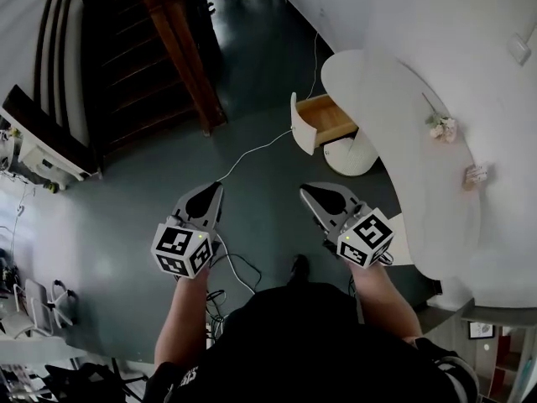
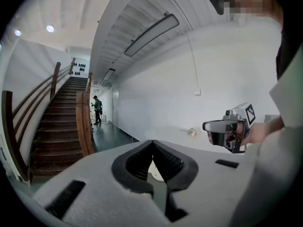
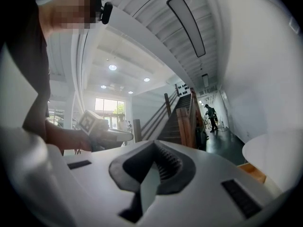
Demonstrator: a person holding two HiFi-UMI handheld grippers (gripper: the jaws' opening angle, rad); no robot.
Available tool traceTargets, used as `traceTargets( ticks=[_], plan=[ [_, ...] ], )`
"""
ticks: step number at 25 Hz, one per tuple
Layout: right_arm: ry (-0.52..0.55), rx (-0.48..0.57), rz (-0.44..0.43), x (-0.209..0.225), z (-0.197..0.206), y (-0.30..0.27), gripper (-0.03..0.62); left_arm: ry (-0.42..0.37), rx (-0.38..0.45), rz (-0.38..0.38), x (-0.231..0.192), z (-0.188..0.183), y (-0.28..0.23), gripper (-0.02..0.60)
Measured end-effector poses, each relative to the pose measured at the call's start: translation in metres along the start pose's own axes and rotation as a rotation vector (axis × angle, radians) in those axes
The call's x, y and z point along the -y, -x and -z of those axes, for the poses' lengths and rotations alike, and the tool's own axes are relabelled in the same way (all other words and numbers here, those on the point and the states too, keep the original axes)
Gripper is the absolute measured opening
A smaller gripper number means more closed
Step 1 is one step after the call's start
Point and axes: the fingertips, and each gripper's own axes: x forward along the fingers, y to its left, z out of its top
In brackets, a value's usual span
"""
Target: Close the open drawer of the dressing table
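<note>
Stood well back from the white desk point(image 1: 394, 99), its drawer point(image 1: 329, 117) hanging open ahead and to the right. Carried the left hand-held gripper point(image 1: 216, 188) and right hand-held gripper point(image 1: 307, 191) side by side, jaws pinched together on nothing, probably readied as blunt pushers for the drawer front.

White dressing table point(image 1: 377, 99) bearing a flower sprig point(image 1: 440, 127)

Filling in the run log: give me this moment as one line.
phase: pre-contact | drawer: open | left gripper: shut, empty | right gripper: shut, empty | both apart from dressing table
</note>
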Motion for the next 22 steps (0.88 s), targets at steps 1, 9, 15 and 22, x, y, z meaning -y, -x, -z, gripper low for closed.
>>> traceTargets(
  ticks=[1, 9, 15, 22],
  plan=[
    [0.006, -0.003, -0.006, 0.012, -0.001, -0.001, 0.006, -0.004, -0.001, 0.009, 0.002, -0.005, -0.016, 0.009],
    [-0.079, -0.048, 0.018, 0.103, 0.011, -0.009, 0.006, 0.027, -0.029, 0.088, 0.014, -0.011, -0.117, 0.009],
    [-0.124, -0.082, 0.082, 0.156, 0.026, -0.027, 0.006, 0.051, -0.045, 0.134, -0.007, -0.005, -0.176, 0.009],
    [-0.131, -0.135, 0.151, 0.221, 0.035, -0.089, 0.006, 0.059, -0.040, 0.235, -0.062, -0.007, -0.273, 0.009]
  ],
)
